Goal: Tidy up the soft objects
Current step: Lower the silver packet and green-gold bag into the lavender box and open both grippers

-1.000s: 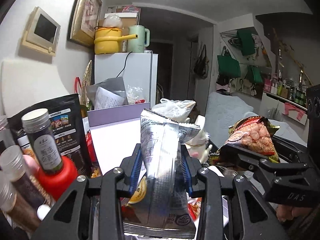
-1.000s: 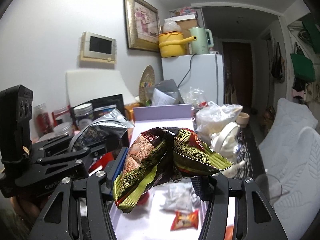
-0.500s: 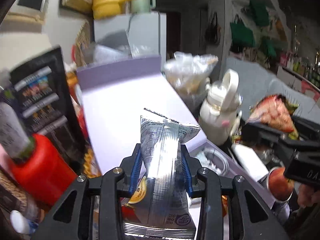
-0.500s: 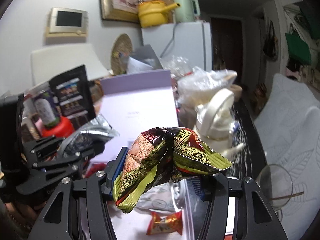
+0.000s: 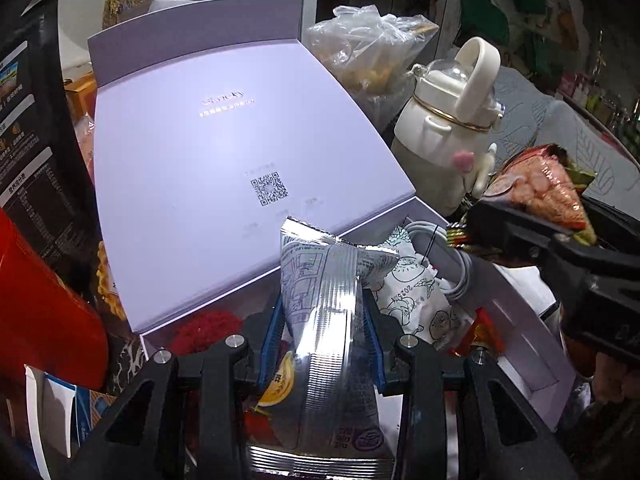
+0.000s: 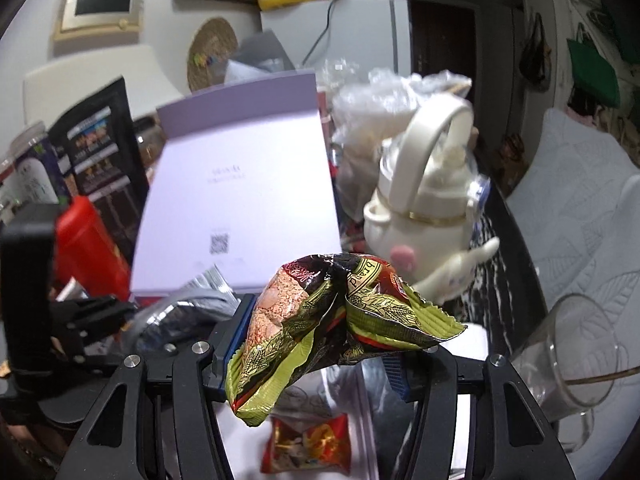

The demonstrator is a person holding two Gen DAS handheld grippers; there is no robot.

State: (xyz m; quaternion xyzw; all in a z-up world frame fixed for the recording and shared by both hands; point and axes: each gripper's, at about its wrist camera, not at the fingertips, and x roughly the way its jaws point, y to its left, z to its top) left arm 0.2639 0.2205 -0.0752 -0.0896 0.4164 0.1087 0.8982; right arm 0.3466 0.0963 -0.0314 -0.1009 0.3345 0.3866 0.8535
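While your left gripper (image 5: 324,354) pinches the silver snack bag (image 5: 326,320) at lower centre, your right gripper (image 6: 320,344) clamps the red-green snack bag (image 6: 320,320) below the lavender box lid (image 6: 240,188).

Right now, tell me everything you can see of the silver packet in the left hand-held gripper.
The silver packet is a crinkly foil snack pouch, printed with dark line drawings near its top and a yellow graphic lower down. It stands upright, pinched at mid-height between the blue pads of the left hand-held gripper, over the open lavender box.
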